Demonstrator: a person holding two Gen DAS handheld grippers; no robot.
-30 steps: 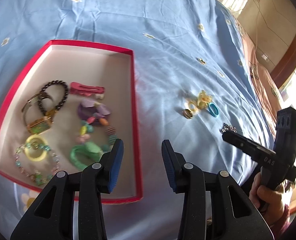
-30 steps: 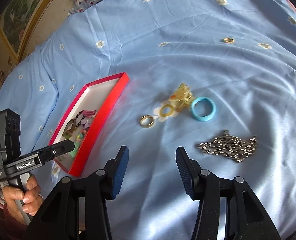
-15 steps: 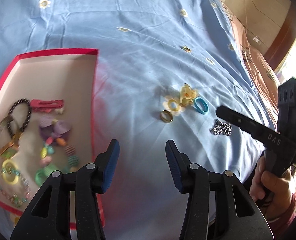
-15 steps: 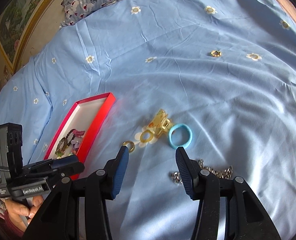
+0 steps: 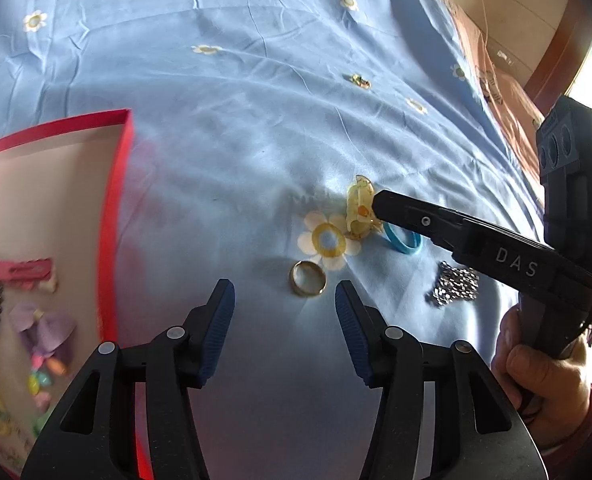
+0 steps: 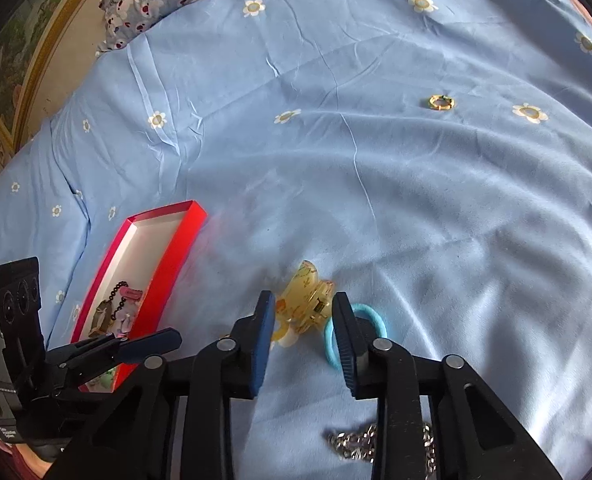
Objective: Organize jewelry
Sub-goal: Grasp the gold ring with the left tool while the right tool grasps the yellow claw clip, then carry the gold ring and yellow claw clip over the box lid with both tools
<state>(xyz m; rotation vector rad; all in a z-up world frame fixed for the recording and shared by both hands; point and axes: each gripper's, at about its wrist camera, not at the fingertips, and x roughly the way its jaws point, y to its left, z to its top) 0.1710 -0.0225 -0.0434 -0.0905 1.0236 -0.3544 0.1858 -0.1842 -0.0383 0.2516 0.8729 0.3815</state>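
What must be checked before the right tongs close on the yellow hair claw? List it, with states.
1. Right tongs open: ok.
2. Yellow hair claw between the fingers: ok; it sits in the gap, just ahead of the tips.
3. Blue ring clear of the grip: not ok; the right finger overlaps it.
4. Fingers low enough to grip: cannot tell.
5. Left tongs out of the way: ok; open, hovering near the gold ring.
6. Red box has room: ok; its far end is bare.

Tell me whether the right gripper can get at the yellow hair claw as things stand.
Probably yes. The right gripper is open with the yellow hair claw lying between its fingertips, nothing over it. The blue hair tie beside it touches one finger.
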